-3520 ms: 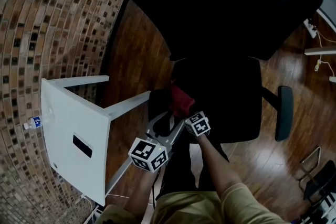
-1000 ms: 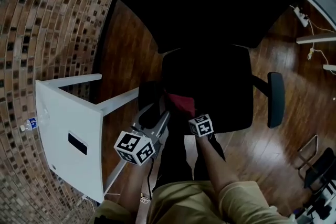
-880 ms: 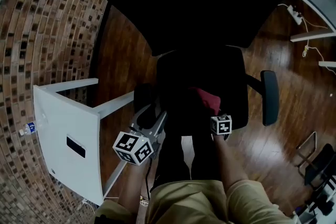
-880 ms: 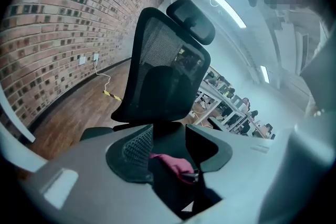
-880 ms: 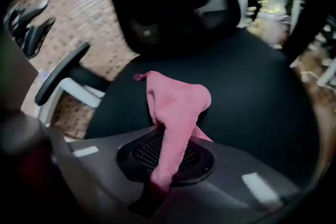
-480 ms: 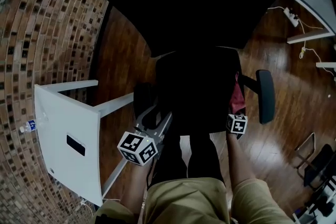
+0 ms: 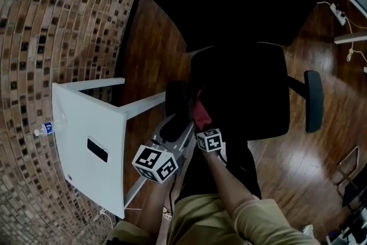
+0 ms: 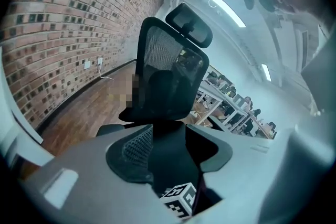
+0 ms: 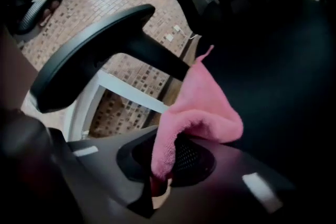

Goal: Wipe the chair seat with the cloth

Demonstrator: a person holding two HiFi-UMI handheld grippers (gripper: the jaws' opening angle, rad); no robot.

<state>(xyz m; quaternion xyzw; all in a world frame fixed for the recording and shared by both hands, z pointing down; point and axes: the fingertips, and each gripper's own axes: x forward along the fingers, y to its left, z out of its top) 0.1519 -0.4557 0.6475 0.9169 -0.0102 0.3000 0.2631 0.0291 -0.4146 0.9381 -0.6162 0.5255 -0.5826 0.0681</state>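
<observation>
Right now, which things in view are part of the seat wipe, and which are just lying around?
In the job:
- pink cloth, clamped in the right gripper
- black chair seat

Lying about:
- white table, beside the chair
- bottle, past the table
- power strip, on the wood floor
- left gripper, jaws apart, holding nothing

I found no legible text, brand, number or sign in any view. The left marker cube (image 7: 156, 163) on the left hand-held gripper (image 7: 175, 126) and the right marker cube (image 7: 210, 140) on the right hand-held gripper (image 7: 200, 117), which was clamped on the pink cloth (image 9: 199, 107), carried only black-and-white square codes, no characters. The small bottle (image 7: 45, 129) beside the white surface (image 7: 86, 123) bore a blue label, too small to read.
</observation>
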